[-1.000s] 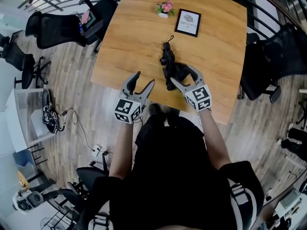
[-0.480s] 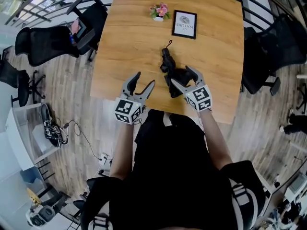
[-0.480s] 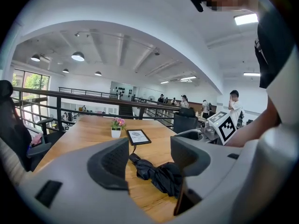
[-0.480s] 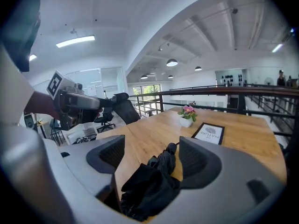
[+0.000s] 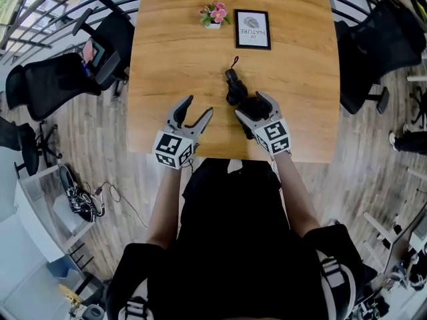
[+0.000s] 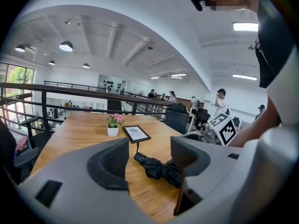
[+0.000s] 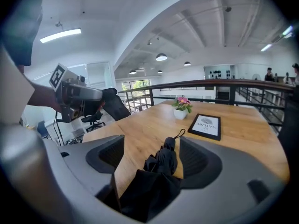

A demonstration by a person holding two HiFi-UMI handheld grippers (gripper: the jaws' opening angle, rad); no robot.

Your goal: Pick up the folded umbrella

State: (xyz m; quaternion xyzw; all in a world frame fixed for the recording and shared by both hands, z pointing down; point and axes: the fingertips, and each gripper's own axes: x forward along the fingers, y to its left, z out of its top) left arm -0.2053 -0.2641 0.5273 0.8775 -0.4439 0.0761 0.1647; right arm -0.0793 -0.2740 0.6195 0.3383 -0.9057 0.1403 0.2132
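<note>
Black and loosely bunched, the folded umbrella (image 5: 237,93) lies on the wooden table (image 5: 167,59), a little to the right of the middle and nearer to the person's side than to the far edge. Its handle end, with a thin strap loop, points toward the far side, where a framed sign (image 5: 252,29) stands, and just beside the sign there is a small white pot with pink flowers (image 5: 213,15). The right gripper (image 5: 249,105) is placed around the near, wider end of the umbrella: its two jaws are spread apart, one on each side of the cloth, and in the right gripper view the dark cloth fills the space near the base of the jaws while the narrower part runs forward between them. The pads do not press on the umbrella; a gap shows on both sides, so this claw is released and it holds nothing. The left gripper (image 5: 199,105) hangs over the near part of the table, to the left of the umbrella and apart from it. Its jaws are also spread and have nothing between them; in the left gripper view the umbrella is seen farther away on the wood. Black office chairs (image 5: 50,82) stand on the floor around the table.
</note>
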